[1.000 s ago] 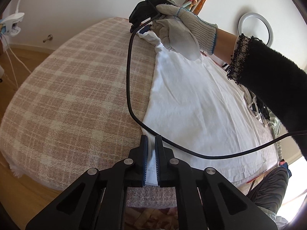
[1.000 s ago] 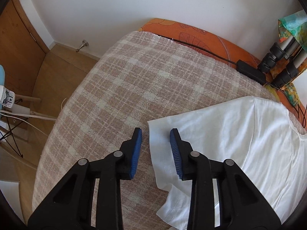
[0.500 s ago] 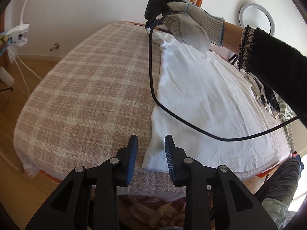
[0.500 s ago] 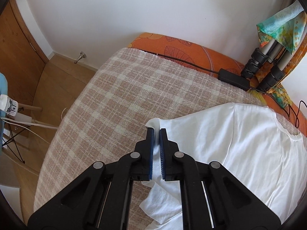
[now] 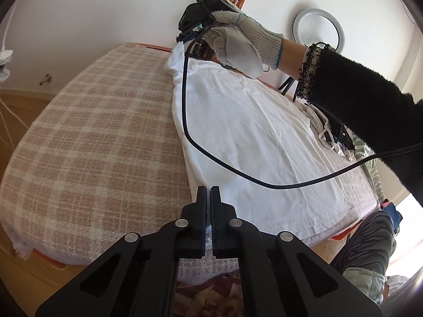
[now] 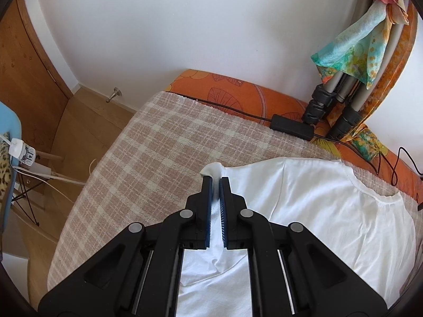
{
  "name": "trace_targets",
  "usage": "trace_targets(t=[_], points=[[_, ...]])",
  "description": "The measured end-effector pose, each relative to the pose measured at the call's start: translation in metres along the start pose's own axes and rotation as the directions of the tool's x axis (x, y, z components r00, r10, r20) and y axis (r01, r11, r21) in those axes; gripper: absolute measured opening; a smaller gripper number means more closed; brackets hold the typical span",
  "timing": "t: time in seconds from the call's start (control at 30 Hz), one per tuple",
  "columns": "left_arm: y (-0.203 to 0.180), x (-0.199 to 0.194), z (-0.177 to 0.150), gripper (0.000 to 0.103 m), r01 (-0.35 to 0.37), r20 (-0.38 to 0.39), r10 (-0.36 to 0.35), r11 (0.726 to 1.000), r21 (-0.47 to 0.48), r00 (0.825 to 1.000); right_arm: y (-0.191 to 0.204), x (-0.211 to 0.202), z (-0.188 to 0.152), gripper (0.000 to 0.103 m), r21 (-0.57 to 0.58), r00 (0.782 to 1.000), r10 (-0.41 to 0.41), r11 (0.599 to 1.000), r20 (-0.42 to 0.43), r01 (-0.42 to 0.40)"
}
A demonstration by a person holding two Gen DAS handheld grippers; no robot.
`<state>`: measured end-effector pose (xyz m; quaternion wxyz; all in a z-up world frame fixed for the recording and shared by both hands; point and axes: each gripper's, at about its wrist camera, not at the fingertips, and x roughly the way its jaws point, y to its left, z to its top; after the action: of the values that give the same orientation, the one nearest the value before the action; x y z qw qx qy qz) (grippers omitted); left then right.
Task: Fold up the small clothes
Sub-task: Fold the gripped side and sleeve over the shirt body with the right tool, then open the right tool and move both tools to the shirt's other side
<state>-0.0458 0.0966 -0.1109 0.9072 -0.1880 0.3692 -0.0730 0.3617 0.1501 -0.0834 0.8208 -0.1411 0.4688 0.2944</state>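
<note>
Pinching white shirt (image 5: 253, 132): left claw (image 5: 208, 195) hem, right claw (image 6: 216, 185) sleeve | pinched cloth mostly hidden

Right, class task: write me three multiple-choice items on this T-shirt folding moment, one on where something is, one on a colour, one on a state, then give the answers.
1. Where does the white T-shirt lie?
A. on the plaid blanket
B. on the wooden floor
C. over a chair

2. What colour are the pads inside the right gripper?
A. red
B. blue
C. green

3. What is the left gripper doing?
A. hanging open above the shirt
B. shut on the black cable
C. shut on the shirt's near edge

Answers:
1 A, the shirt is spread flat on the pink-and-cream checks.
2 B, blue ridged pads line both fingers in the right wrist view.
3 C, white cloth shows between the closed fingers at the shirt's edge, while the cable only drapes across the shirt.
</note>
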Motion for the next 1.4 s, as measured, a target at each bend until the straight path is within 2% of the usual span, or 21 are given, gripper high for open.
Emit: trace_targets(t=[0.07, 0.17, 0.27, 0.4, 0.57, 0.67, 0.83, 0.9, 1.0, 1.03, 1.07, 1.1, 1.13, 1.17, 1.4], points=[[-0.006, -0.004, 0.003, 0.001, -0.002, 0.017, 0.002, 1.0, 0.021, 1.0, -0.011, -0.01, 0.001, 0.007, 0.007, 1.0, 0.0, 1.0, 0.014, -0.001], [-0.011, -0.008, 0.008, 0.001, 0.047, 0.037, -0.047, 0.999, 0.0, 0.998, -0.025, -0.023, 0.001, 0.007, 0.007, 1.0, -0.008, 1.0, 0.03, 0.008], [-0.026, -0.007, 0.01, 0.001, 0.064, 0.033, -0.066, 0.997, 0.046, 0.997, -0.043, -0.035, -0.001, 0.007, 0.017, 0.999, -0.016, 1.0, 0.041, 0.016], [-0.051, 0.007, 0.009, 0.001, 0.127, -0.016, -0.126, 0.988, 0.091, 0.992, -0.069, -0.05, -0.01, 0.007, 0.032, 0.998, -0.033, 0.999, 0.052, 0.031], [-0.084, 0.028, 0.004, 0.001, 0.195, -0.091, -0.182, 0.968, 0.156, 0.979, -0.112, -0.063, -0.027, 0.007, 0.061, 0.994, -0.099, 0.994, 0.054, 0.096], [-0.098, 0.038, -0.002, 0.001, 0.208, -0.127, -0.185, 0.957, 0.202, 0.974, -0.139, -0.058, -0.043, 0.007, 0.099, 0.99, -0.14, 0.986, 0.025, 0.137], [-0.104, 0.049, -0.003, 0.001, 0.217, -0.162, -0.185, 0.955, 0.205, 0.969, -0.164, -0.041, -0.056, 0.007, 0.131, 0.989, -0.147, 0.981, -0.002, 0.146], [-0.105, 0.049, -0.003, 0.001, 0.219, -0.168, -0.185, 0.953, 0.208, 0.968, -0.169, -0.034, -0.06, 0.007, 0.146, 0.979, -0.202, 0.968, -0.027, 0.204], [-0.108, 0.053, -0.004, 0.001, 0.217, -0.177, -0.181, 0.952, 0.215, 0.967, -0.18, -0.029, -0.065, 0.007, 0.179, 0.981, -0.187, 0.964, -0.06, 0.195], [-0.108, 0.055, -0.004, 0.001, 0.22, -0.185, -0.181, 0.951, 0.217, 0.966, -0.182, -0.031, -0.066, 0.014, 0.18, 0.983, -0.173, 0.967, -0.056, 0.18], [-0.109, 0.056, -0.005, 0.006, 0.222, -0.192, -0.182, 0.95, 0.22, 0.964, -0.185, -0.035, -0.066, 0.032, 0.181, 0.986, -0.159, 0.969, -0.049, 0.165], [-0.109, 0.056, -0.005, 0.014, 0.224, -0.195, -0.182, 0.949, 0.222, 0.964, -0.187, -0.04, -0.067, 0.046, 0.186, 0.987, -0.159, 0.969, -0.037, 0.163], [-0.112, 0.057, -0.006, 0.02, 0.222, -0.194, -0.179, 0.949, 0.225, 0.964, -0.189, -0.047, -0.067, 0.067, 0.193, 0.986, -0.168, 0.967, -0.016, 0.168], [-0.113, 0.056, -0.007, 0.031, 0.219, -0.193, -0.177, 0.949, 0.228, 0.965, -0.191, -0.056, -0.068, 0.07, 0.196, 0.984, -0.175, 0.966, 0.014, 0.169], [-0.122, 0.045, -0.007, 0.032, 0.22, -0.158, -0.185, 0.945, 0.242, 0.97, -0.21, -0.112, -0.084, 0.07, 0.23, 0.986, -0.127, 0.968, 0.108, 0.1]])
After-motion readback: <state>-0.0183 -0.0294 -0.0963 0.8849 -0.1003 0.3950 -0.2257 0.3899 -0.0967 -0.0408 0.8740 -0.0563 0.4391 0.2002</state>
